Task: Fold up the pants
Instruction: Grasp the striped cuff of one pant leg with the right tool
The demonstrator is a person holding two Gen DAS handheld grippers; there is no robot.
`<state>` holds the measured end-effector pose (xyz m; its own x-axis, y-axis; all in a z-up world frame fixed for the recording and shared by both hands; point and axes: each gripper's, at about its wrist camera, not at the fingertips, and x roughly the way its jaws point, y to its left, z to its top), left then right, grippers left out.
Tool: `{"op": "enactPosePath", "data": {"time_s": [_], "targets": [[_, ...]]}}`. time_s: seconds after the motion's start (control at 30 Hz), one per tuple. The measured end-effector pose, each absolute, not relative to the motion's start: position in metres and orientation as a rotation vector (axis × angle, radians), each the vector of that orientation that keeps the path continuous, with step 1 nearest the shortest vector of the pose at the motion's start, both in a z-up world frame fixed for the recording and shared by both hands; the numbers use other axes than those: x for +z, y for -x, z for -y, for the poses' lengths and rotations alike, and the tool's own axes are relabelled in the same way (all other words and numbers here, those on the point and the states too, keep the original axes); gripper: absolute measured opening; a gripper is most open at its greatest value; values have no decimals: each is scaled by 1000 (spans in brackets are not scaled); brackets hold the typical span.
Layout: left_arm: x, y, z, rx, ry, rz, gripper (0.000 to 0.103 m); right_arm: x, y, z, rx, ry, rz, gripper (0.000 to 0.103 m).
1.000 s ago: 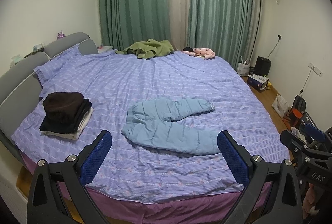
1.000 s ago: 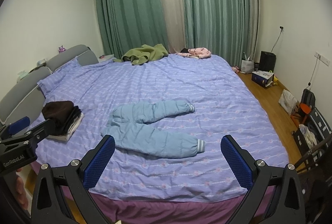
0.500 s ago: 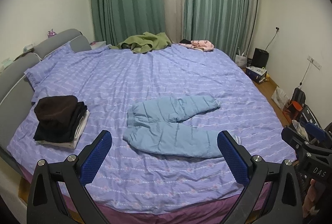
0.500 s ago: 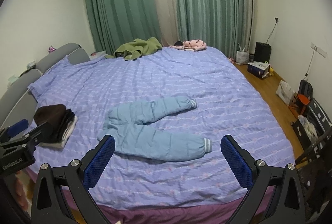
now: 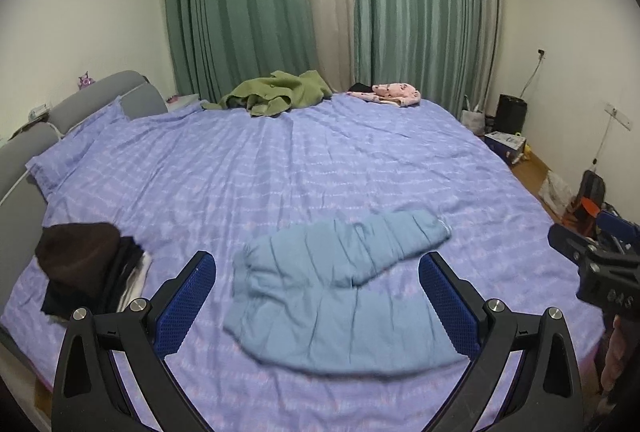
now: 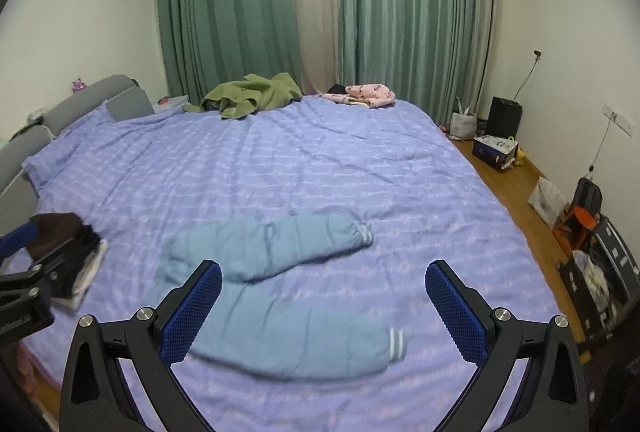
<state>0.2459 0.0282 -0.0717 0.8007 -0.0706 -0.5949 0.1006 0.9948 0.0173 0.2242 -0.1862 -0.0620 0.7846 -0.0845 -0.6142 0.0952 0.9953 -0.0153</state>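
On the bed [image 5: 280,168], near its front edge, the pants [image 5: 340,292] lie unfolded; your left gripper [image 5: 318,296] and right gripper [image 6: 324,304] hover wide open and empty—approach step, next grasp the cuffs [image 6: 396,342].

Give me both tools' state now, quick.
Left tool: open, holding nothing, above the pants.
Right tool: open, holding nothing.

Light blue pants [image 6: 276,284] lie unfolded on the bed [image 6: 320,172], legs spread apart. The right gripper [image 6: 323,294] hovers above them, blue pads [image 6: 456,312] wide apart, gripping nothing.
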Motion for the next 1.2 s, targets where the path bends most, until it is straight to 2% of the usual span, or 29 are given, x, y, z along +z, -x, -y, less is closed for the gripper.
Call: {"op": "enactPosePath", "data": {"time_s": [0.2, 0.37, 0.53, 0.63, 0.83, 1.03, 1.07, 1.1, 1.13, 1.2], "targets": [[-122, -331, 12, -117, -85, -663, 103, -110, -317, 222, -114, -54, -705, 103], [-178, -398, 44, -121, -112, -719, 103, -174, -388, 253, -89, -111, -767, 102], [-234, -449, 65, -123, -138, -798, 103, -244, -454, 282, -71, -215, -883, 90], [-262, -473, 73, -133, -141, -845, 103, -284, -487, 300, -78, -277, -952, 77], [-302, -505, 81, -116, -148, -918, 103, -337, -527, 323, -95, -419, -1044, 73], [-315, -511, 82, -111, -125, -952, 103, -388, -552, 336, -86, -600, -1135, 69], [-317, -510, 82, -112, -127, -956, 103, -389, -553, 335, -92, -597, -1136, 58], [-318, -509, 81, -111, -127, -959, 103, -386, -554, 331, -79, -577, -1133, 41], [-318, -508, 81, -110, -127, -960, 103, -382, -554, 328, -65, -555, -1127, 32], [-316, -505, 80, -114, -129, -950, 103, -361, -548, 320, -78, -449, -1068, 28]]}}
